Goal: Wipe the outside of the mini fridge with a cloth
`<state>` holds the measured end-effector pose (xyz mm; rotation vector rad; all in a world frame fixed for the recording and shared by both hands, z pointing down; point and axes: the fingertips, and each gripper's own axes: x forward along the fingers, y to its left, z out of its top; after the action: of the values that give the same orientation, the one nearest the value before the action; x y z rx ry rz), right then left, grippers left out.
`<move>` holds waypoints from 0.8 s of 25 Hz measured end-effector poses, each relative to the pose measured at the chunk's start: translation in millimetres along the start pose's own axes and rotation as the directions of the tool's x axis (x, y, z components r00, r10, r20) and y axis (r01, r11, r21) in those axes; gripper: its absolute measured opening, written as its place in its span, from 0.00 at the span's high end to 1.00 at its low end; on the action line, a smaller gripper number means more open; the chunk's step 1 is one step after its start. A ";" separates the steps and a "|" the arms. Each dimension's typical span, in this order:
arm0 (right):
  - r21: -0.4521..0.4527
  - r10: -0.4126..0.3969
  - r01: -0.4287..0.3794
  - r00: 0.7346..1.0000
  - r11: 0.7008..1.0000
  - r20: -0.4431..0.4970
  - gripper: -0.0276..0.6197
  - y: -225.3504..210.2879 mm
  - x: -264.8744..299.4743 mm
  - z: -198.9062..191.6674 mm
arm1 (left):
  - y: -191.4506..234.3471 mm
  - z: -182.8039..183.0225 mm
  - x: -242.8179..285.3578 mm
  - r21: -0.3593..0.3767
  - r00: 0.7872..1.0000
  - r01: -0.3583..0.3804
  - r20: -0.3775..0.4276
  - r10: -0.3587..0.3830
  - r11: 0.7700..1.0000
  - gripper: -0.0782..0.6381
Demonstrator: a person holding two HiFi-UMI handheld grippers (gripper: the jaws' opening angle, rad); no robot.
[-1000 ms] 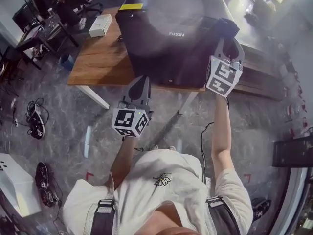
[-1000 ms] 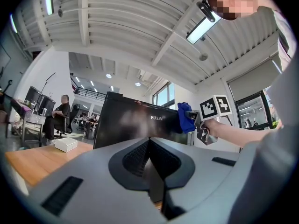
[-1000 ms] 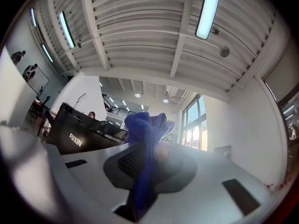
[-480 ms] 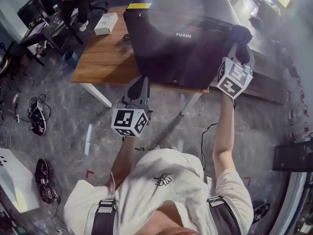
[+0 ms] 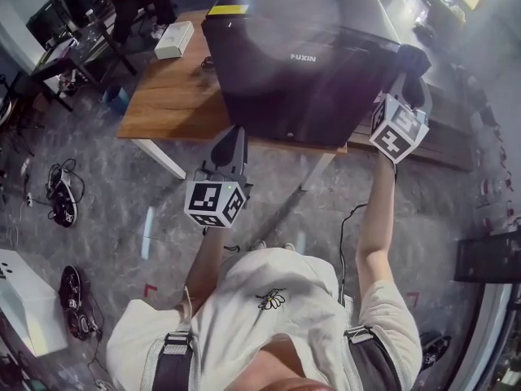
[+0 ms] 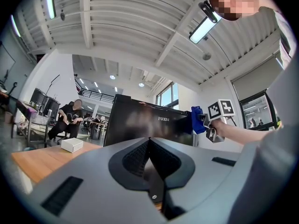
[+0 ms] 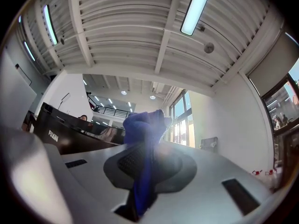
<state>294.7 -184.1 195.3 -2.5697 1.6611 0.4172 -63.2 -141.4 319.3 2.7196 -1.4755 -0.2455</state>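
Fridge [image 5: 301,63] stands on table [image 5: 171,96]. Right gripper [image 7: 140,171] clamped on blue cloth [image 7: 142,122]; cloth sits at fridge's right front corner, contact likely. Left gripper [image 6: 150,160]: jaws together, empty, held low. Wiping judged under way; which faces are done cannot be told.

Black mini fridge [image 5: 301,80], blue cloth [image 7: 142,125], brown wooden table [image 5: 171,96], white box [image 5: 174,39], yellow label [image 5: 227,10]

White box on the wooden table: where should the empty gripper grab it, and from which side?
Probably from above, with the jaws closing across the narrower width of the white box. It lies flat on the table and its top face is clear, so nothing blocks a downward approach. The left gripper is shut and must open first.
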 end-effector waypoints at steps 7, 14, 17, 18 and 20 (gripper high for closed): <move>0.168 0.150 -0.165 0.984 0.972 0.100 0.86 44.7 -46.1 26.3 | 7.4 -0.4 -0.2 0.000 1.000 -0.020 -0.007 0.020 1.000 0.88; 0.296 0.417 -0.435 0.900 0.850 0.126 0.86 167.8 -73.7 29.9 | 23.7 3.1 -5.0 0.017 0.998 -0.057 -0.006 0.057 0.998 0.88; 0.302 0.520 -0.535 0.843 0.789 0.135 0.86 227.2 -86.5 37.2 | 35.5 4.0 -10.5 0.016 0.996 -0.086 -0.002 0.086 0.996 0.88; 0.294 0.550 -0.563 0.824 0.772 0.133 0.86 248.4 -89.3 34.1 | 40.3 4.0 -13.4 0.015 0.995 -0.098 0.000 0.098 0.995 0.88; 0.274 0.605 -0.610 0.788 0.743 0.116 0.86 288.4 -94.0 24.8 | 50.4 4.2 -21.3 0.011 0.992 -0.125 0.008 0.125 0.992 0.88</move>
<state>-6.4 -217.3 224.4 -1.7516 2.3280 0.1823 -117.1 -151.0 323.2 2.6242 -1.6455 -0.2429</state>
